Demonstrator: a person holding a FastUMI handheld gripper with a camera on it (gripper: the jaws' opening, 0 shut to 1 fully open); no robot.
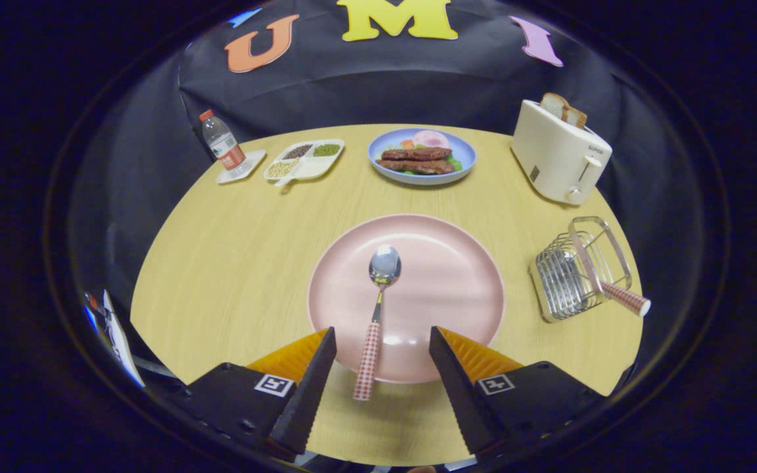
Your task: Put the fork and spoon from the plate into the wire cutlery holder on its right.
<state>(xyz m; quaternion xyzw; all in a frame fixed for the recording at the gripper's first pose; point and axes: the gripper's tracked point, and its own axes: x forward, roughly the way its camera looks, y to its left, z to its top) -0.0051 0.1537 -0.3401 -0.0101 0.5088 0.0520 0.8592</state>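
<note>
Pale wood forms the round tabletop (234, 263), carrying a cream toaster (559, 157), a blue plate of meat (422, 157) and a wire cutlery holder (575, 272) already holding a checked-handled utensil (625, 299). The gripper (383, 345) hovers spread wide, fingers flanking the checked-handled steel spoon (378, 309) on the pink round plate (444, 276).

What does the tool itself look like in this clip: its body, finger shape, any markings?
The tool has two wedge-shaped fingers tapering toward their tips, with finely serrated, saw-toothed inner edges and ribbed outer faces. Each finger is mounted on a blocky dark housing, and each housing carries a small square black-and-white fiducial marker on top. Small screws show on the left housing. No cables or sleeve are visible.
</note>
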